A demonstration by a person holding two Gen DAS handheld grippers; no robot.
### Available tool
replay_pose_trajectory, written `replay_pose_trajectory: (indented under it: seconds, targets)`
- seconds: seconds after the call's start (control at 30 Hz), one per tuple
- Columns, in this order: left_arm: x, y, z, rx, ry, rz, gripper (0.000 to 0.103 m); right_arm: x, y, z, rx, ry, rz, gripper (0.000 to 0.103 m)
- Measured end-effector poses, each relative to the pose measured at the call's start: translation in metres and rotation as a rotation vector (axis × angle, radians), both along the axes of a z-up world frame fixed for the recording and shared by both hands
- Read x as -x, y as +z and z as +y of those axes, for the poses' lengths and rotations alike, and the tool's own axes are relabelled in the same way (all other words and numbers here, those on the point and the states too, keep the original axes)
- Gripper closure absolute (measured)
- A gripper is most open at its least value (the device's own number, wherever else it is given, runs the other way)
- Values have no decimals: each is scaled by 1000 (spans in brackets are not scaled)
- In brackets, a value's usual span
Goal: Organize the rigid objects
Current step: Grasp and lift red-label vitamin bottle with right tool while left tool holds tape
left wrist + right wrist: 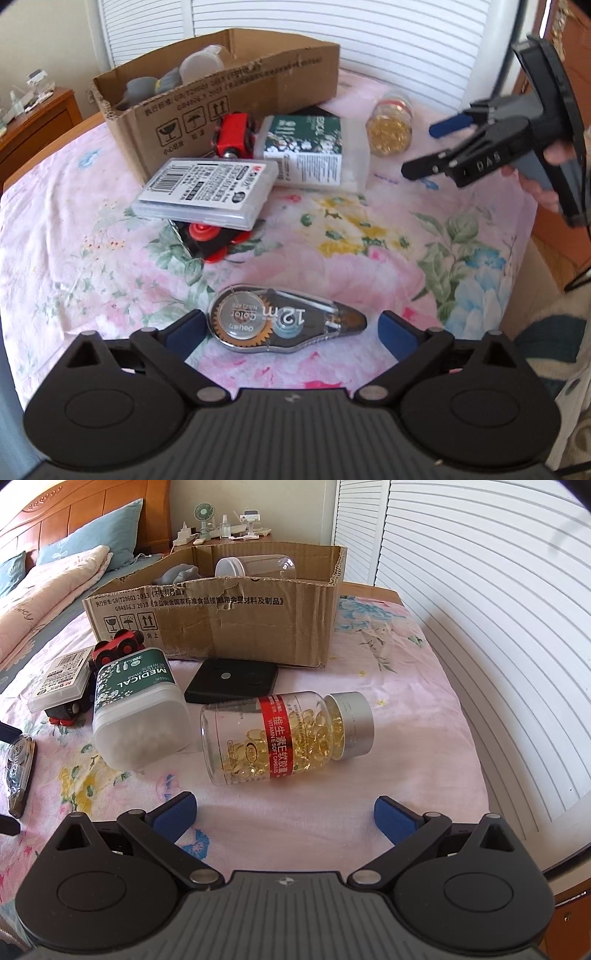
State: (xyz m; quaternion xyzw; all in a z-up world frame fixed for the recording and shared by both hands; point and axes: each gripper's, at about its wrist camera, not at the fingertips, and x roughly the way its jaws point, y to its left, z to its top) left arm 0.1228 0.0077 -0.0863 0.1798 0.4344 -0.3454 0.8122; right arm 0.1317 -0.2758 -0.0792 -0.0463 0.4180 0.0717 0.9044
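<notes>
- The left tool (291, 326) has its blue-padded fingers spread wide, with nothing pressed between them; the transparent teardrop-shaped correction tape dispenser (286, 319) lies flat on the pink floral bedsheet (369, 236) between the two pads, touching neither.
- The right tool (284, 810) likewise stands wide apart and empty, low over the sheet.
- Just beyond the right tool, a clear plastic bottle of yellow capsules with a red label band and silver cap (286, 734) lies on its side.
- Left of that bottle lies a frosted plastic tub of cotton swabs with a dark green label (138, 716), also tipped over, near the bottle but apart from it.
- A flat clear plastic case with a barcode sticker (207, 190) rests tilted on top of a black toy with red wheels (210, 240).
- A flat black rounded-square pad (231, 681) lies behind the bottle, just before the box.
- A red-and-black toy vehicle (234, 134) sits against the front wall of the open brown cardboard box (258, 624).
- Inside the box lie a clear plastic jar with a white lid (255, 566) and a grey item, too hidden to name.
</notes>
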Motion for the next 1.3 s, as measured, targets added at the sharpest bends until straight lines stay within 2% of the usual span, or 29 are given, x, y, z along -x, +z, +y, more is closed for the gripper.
replay_pose_trajectory:
  seconds: [0.27, 0.63, 0.83, 0.93, 1.1, 1.3]
  targets:
    - [-4, -2, 3, 10, -57, -3, 0, 0, 0, 0, 0, 2, 1, 0]
    - [-2, -1, 6, 25, -10, -18, 0, 1, 0, 0, -1, 11, -4, 0]
    - [-5, 0, 5, 22, -35, -16, 0, 2, 1, -1, -1, 25, -2, 0]
    - [-5, 0, 4, 20, -41, -10, 2, 2, 0, -1, -1, 26, -1, 0]
    - [0, 4, 1, 33, -28, -21, 13, -2, 2, -1, -1, 39, 17, 0]
    - [2, 3, 3, 39, 16, -25, 13, -4, 14, -4, -18, 95, -13, 0]
